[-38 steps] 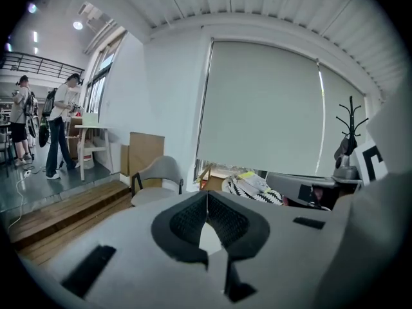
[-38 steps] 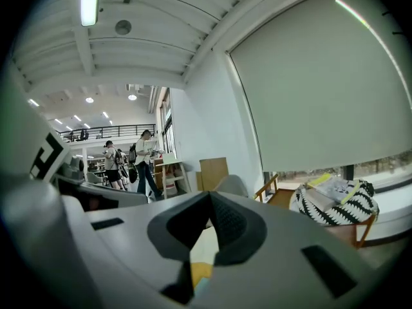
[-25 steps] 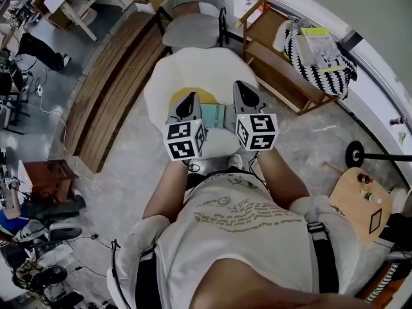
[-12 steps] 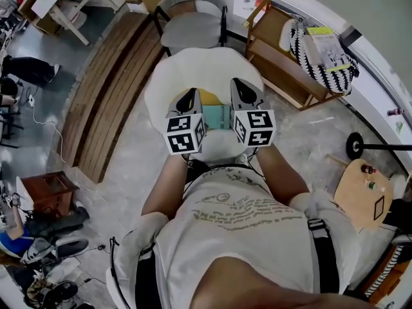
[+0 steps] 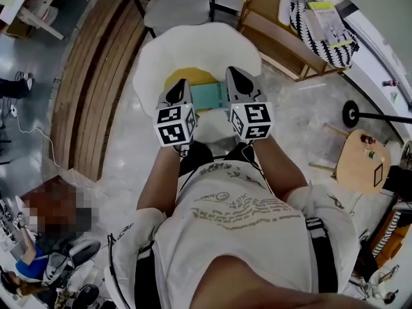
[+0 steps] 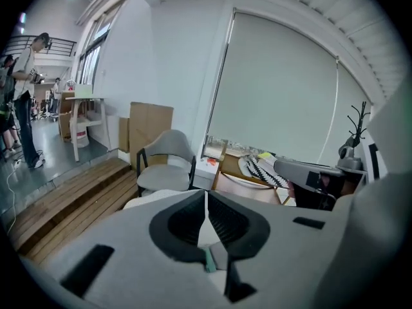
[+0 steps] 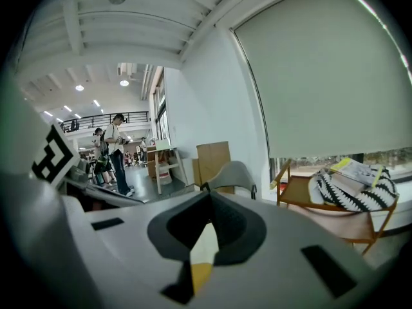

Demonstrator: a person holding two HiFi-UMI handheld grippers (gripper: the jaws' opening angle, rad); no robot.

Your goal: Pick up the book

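A teal book [image 5: 209, 96] lies on a white round table [image 5: 161, 56], partly over a yellow flat piece [image 5: 193, 77]. My left gripper [image 5: 181, 84] hangs over the table just left of the book, jaws shut and empty. My right gripper [image 5: 230, 72] hangs just right of the book, its tips together with nothing between them. In the left gripper view the shut jaw tips of the left gripper [image 6: 206, 195] frame a sliver of the teal book [image 6: 208, 261]. Below the right gripper [image 7: 208, 197] in its own view, the yellow piece [image 7: 201, 275] shows.
A grey chair [image 5: 177, 8] stands behind the table. At the right, a wooden rack [image 5: 277, 24] holds a black-and-white striped bag [image 5: 315, 28]. A wooden platform [image 5: 96, 76] runs along the left. A small round wooden side table [image 5: 364, 166] and a black stand base [image 5: 351, 113] are at the right.
Both grippers have moved forward and lower over the white table and now flank the teal book more closely. Their jaws have stayed together.
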